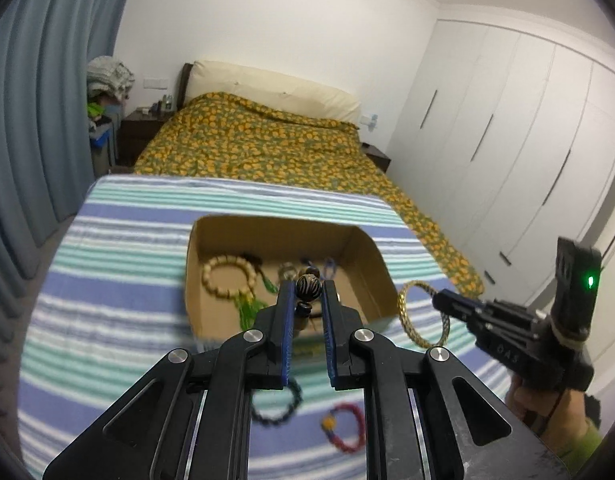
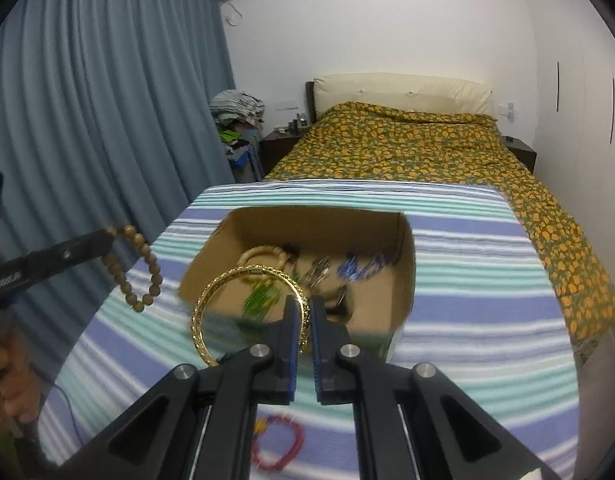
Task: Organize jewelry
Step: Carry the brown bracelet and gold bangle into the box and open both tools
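Bangle (image 2: 249,312) upright, prob. edge-on in jaws

Motion blur smears the jewelry inside the cardboard box (image 2: 403,276), leaving the small pieces unidentifiable.

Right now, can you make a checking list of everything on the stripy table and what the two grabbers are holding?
Surface: striped cloth over the table.
Job's things: cardboard box holding a pale bead bracelet and other pieces; red bracelet and dark bracelet lie outside on the cloth.
Clutter: nothing seen.
Grippers: left gripper shut on brown bead bracelet; right gripper shut on gold bangle.
Cables: nothing seen clearly.
Surroundings: bed, blue curtain, white wardrobe.
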Demonstrator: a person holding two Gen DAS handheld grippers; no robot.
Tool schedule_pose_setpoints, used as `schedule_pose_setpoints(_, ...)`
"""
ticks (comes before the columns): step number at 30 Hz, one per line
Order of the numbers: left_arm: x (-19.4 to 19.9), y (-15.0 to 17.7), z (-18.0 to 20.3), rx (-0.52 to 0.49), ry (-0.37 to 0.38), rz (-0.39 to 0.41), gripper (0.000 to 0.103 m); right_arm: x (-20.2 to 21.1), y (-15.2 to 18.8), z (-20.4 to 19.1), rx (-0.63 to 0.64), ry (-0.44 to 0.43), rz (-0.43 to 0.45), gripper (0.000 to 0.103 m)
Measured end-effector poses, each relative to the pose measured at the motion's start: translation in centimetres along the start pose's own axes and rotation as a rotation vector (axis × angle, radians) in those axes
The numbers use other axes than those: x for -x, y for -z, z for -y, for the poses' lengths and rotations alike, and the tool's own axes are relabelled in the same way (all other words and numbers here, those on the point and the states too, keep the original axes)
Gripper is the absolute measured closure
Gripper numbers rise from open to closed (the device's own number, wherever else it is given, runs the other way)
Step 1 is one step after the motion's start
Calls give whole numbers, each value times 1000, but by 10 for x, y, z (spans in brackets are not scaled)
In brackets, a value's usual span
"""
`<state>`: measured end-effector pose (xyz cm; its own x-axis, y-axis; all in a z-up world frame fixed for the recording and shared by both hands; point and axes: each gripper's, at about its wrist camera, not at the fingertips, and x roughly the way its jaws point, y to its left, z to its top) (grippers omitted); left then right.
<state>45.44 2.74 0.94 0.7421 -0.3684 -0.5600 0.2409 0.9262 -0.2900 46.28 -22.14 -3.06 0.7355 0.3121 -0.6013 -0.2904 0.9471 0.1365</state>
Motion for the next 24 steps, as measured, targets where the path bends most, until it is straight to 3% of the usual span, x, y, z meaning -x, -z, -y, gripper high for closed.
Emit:
schedule_pose_setpoints(9, -78, -14, -25, -18, -63, -76, 91, -78, -38, 26, 35, 53, -66, 97)
schedule_pose_setpoints(22, -131, 3, -52, -32, -151, -172, 89, -138, -18, 48, 49, 61, -172, 94)
schedule_pose_setpoints(23, -134, 5, -53, -32, -167, -176, 86, -140, -17, 48, 52, 62, -173, 90)
schedule_pose_setpoints(24, -136, 4, -53, -29, -176, -180, 70, -141, -18, 50, 57, 73, -173, 83)
